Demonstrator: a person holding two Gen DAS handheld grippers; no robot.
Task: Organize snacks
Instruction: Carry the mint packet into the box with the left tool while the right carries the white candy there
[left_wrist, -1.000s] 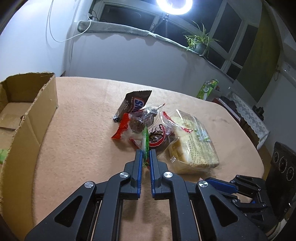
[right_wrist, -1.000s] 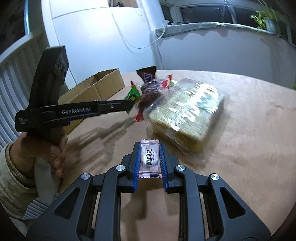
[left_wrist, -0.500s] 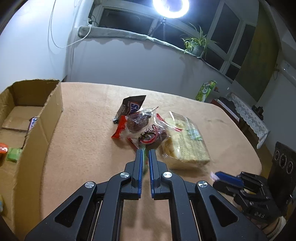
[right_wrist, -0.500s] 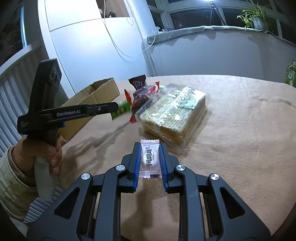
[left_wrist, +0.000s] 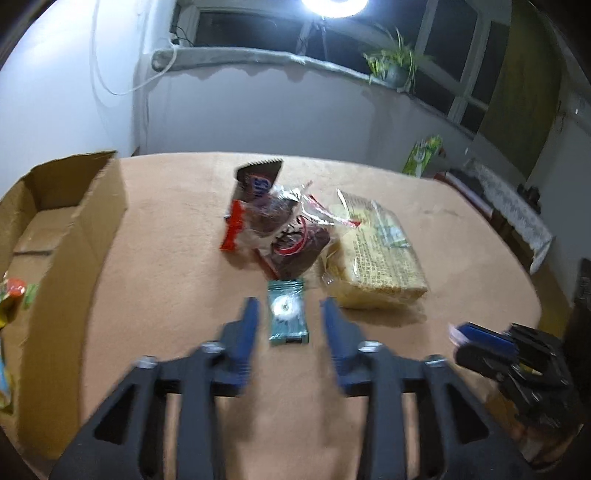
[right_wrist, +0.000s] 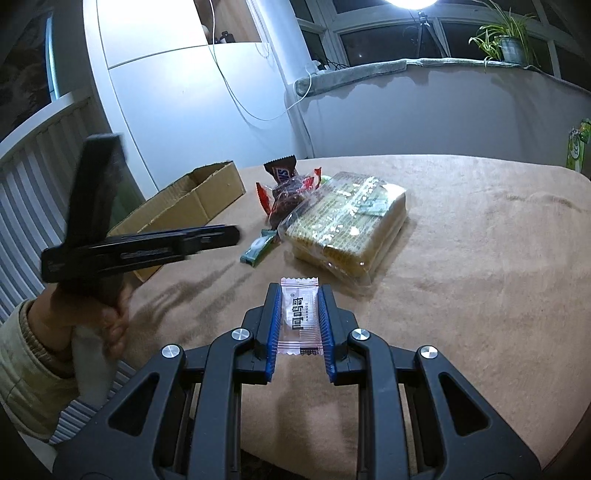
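Observation:
My left gripper (left_wrist: 290, 308) is blurred and its jaws are opening. A small green candy packet (left_wrist: 287, 316) lies between and below them, with a gap on both sides. In the right wrist view that packet (right_wrist: 258, 247) rests on the tan cloth just past the left gripper (right_wrist: 221, 236). My right gripper (right_wrist: 299, 314) is shut on a pale pink candy packet (right_wrist: 298, 317) and is held above the table. The snack pile holds a Snickers bar (left_wrist: 258, 181), dark cakes in clear wrappers (left_wrist: 291, 240) and a large cracker pack (left_wrist: 376, 251).
An open cardboard box (left_wrist: 74, 206) stands at the table's left edge, with a few packets inside at its near end. The right gripper (left_wrist: 476, 334) hovers at the table's right. A person's hand and sleeve (right_wrist: 33, 343) hold the left gripper. Bare tan cloth (right_wrist: 480, 258) spreads to the right.
The left gripper's jaws have parted and let go of the green packet, which now lies on the cloth. The left hand drew back from the pile. The right gripper keeps its pink packet.

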